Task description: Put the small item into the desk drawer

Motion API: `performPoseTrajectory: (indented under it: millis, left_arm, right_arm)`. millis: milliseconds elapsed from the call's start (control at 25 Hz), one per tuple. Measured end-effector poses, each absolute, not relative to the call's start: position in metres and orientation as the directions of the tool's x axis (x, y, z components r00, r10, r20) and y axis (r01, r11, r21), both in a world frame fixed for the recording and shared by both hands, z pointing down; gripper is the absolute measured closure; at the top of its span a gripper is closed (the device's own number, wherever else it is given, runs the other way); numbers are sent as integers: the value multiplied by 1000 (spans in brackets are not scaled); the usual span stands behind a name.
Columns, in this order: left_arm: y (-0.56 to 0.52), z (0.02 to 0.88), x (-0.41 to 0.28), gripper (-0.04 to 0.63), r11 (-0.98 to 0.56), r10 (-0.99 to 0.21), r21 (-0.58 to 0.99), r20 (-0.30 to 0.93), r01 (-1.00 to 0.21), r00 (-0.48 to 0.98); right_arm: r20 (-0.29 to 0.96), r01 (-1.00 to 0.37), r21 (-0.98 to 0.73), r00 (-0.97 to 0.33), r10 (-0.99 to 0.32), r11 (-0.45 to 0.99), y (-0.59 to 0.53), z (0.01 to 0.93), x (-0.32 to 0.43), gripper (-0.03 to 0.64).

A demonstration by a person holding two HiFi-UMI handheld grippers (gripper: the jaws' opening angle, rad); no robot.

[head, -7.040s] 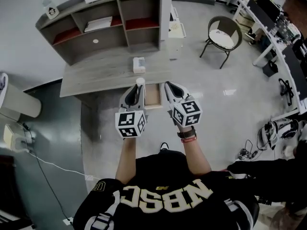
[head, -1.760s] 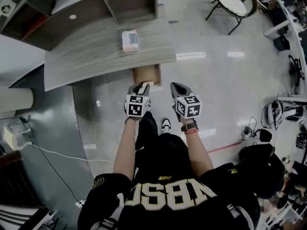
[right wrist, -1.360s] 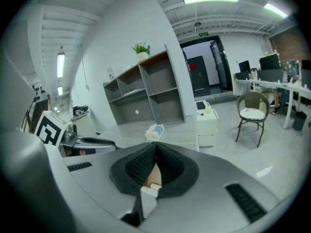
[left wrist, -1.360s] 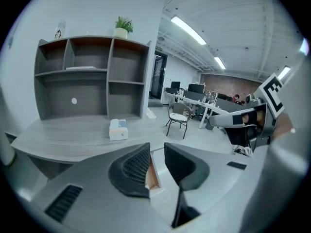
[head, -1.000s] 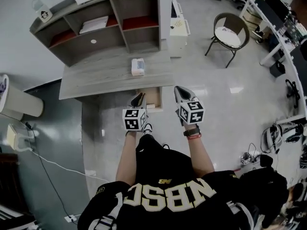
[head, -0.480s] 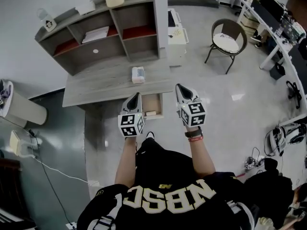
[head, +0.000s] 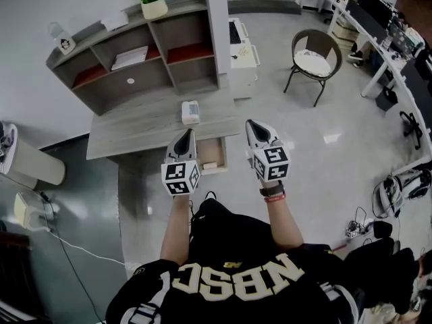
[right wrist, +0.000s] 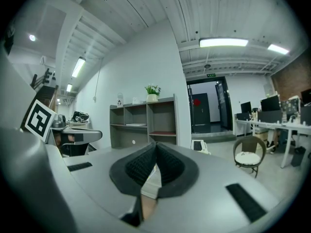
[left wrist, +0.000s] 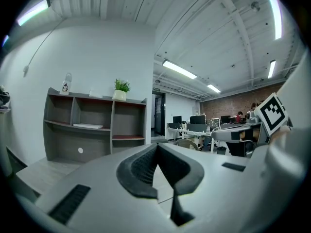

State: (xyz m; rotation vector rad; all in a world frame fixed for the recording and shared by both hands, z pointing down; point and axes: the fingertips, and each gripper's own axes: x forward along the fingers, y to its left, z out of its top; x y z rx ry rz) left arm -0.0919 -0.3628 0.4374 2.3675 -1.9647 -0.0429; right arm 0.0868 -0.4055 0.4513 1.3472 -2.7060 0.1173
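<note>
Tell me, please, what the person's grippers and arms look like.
The left gripper and right gripper: grey tapered shells, black ribbed jaws, a white cube of black square markers each. Black jersey with pale lettering; dark strap and red band on the right wrist.

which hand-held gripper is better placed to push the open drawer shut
Left, probably: the left hand-held gripper, shut and empty, sits beside the open wooden desk drawer; the right hand-held gripper sits farther off.
</note>
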Motion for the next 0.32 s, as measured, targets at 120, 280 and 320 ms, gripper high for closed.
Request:
performPoseTrajectory:
  millis: [120,280,320]
  left_arm:
    - [-368,433,-88,581,-202,-979,73,8,-977,203]
    - [-374,426,-86,580,-228,-974,73,-8,-971,228]
    - [-376,424,-86,580,-234,-972,70,-11,-970,234]
  right_arm:
    - [150,-793,-13,-603,-783,609,-408,454,85,607]
    - [174,-737,5,-665,-727,675,-403,456,63,607]
    - [183,-715,11,-686,-704,700,-400,457,55,607]
